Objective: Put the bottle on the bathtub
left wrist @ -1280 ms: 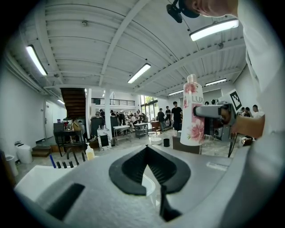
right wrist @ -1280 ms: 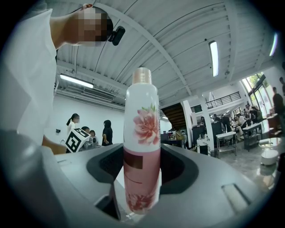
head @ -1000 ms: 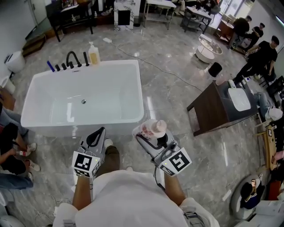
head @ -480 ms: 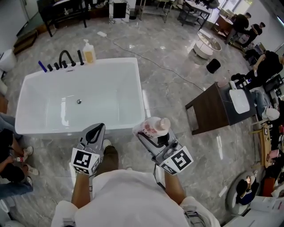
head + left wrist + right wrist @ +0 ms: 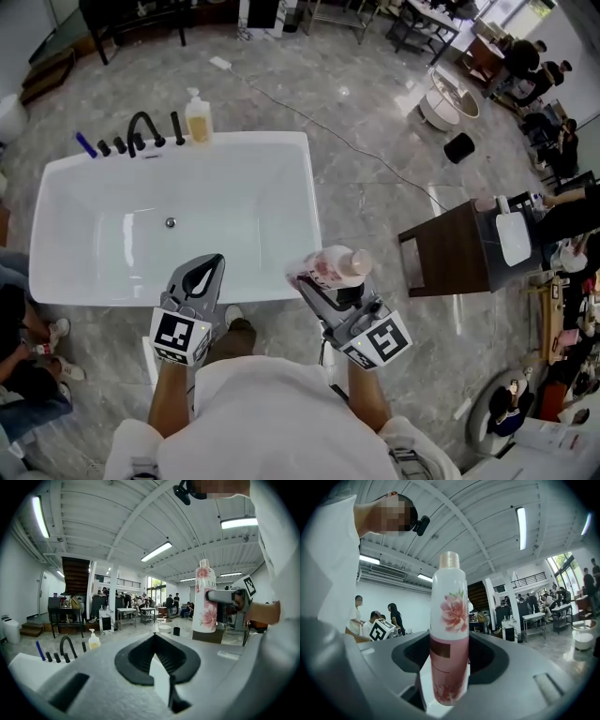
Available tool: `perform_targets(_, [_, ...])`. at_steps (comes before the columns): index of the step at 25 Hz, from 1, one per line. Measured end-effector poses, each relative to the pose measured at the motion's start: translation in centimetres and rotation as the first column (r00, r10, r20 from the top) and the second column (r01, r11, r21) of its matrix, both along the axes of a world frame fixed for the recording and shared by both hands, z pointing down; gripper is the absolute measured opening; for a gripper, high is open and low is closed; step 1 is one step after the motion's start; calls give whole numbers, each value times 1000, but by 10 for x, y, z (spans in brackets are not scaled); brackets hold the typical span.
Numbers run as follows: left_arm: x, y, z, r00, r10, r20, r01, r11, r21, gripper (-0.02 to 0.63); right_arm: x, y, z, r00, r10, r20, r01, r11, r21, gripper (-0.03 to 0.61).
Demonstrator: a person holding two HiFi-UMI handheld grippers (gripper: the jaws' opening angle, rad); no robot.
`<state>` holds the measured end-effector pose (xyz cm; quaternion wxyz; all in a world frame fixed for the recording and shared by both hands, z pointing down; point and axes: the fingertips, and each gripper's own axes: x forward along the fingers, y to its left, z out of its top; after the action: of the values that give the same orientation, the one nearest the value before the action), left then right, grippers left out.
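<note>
Marble-look floor [image 5: 375,178] surrounds white bathtub [image 5: 310,234]; right fingers [image 5: 323,305] clasp bottle [image 5: 333,265], left fingers [image 5: 192,291] seemingly together.

On the bathtub [image 5: 94,292] I see near and right edges free; tap [image 5: 141,127] and soap dispenser [image 5: 197,120] crowd the far-left corner

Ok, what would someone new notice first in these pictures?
The big white bathtub fills the left of the head view, with a black faucet and a yellow pump bottle at its far end. Near its right corner, the right gripper holds a pink floral bottle upright.
</note>
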<state>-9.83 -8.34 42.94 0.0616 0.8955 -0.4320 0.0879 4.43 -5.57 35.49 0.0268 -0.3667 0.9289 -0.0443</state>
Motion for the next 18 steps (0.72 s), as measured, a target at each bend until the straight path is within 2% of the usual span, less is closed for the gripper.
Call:
perform_targets(5, [-26,-54,-2,1000,23,-9,-23,1000,3,6,-28,-56,-4,1000,21,1,-21,1000,1,244])
perform_targets(9, [-32,-82,-8,999,42,-19,-41,999,22,6,-40,-83,-9,1000,25,3,-25,1000,11,244])
perform_targets(14, [-23,-102,-16,999,41,-35,-40,999,30,6,-39,-99,-8,1000,10,-4,-10,1000,0,244])
perform_targets(18, [-4,-113,-12,1000,24,-13,-23,999,31,6,-24,-111,-5,1000,-22,-10,22,1000,14,244])
